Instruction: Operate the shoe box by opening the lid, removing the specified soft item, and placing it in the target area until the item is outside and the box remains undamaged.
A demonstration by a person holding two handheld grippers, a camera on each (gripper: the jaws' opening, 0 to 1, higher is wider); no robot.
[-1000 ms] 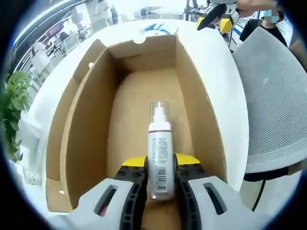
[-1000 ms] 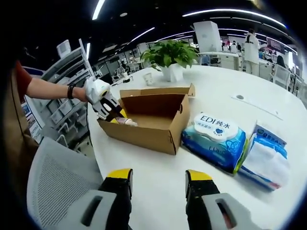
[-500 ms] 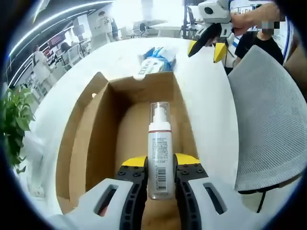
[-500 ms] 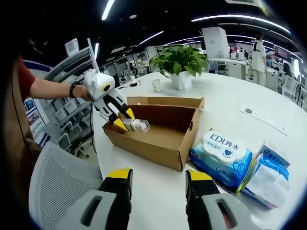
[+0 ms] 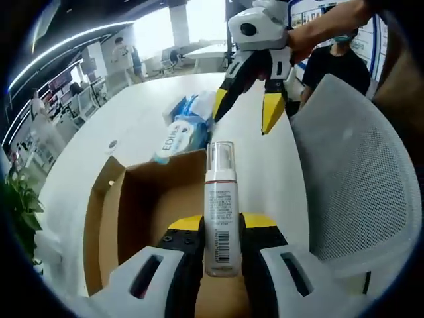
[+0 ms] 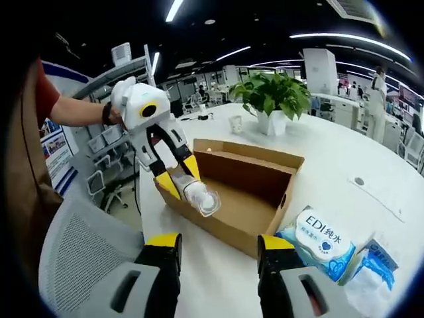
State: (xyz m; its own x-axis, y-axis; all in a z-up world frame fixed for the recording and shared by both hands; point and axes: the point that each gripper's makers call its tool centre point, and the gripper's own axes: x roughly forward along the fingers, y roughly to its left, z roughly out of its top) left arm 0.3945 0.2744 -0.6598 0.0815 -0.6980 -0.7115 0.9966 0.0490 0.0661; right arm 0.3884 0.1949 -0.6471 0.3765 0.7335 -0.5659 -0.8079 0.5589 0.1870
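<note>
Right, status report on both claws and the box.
Left claw shut on pump bottle, held above open shoe box. Right claw open, empty, apart from box. Wipes pack beside box, not in the way.

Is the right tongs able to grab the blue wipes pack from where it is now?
Probably yes. The right tongs are open and hold nothing, and the wipes pack lies on the bare white table beside the cardboard box, with nothing in between.

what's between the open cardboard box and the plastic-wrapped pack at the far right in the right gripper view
The blue-and-white EDI wipes pack lies between them on the white table, close beside the cardboard box and touching the plastic-wrapped pack. The right gripper view shows this.
</note>
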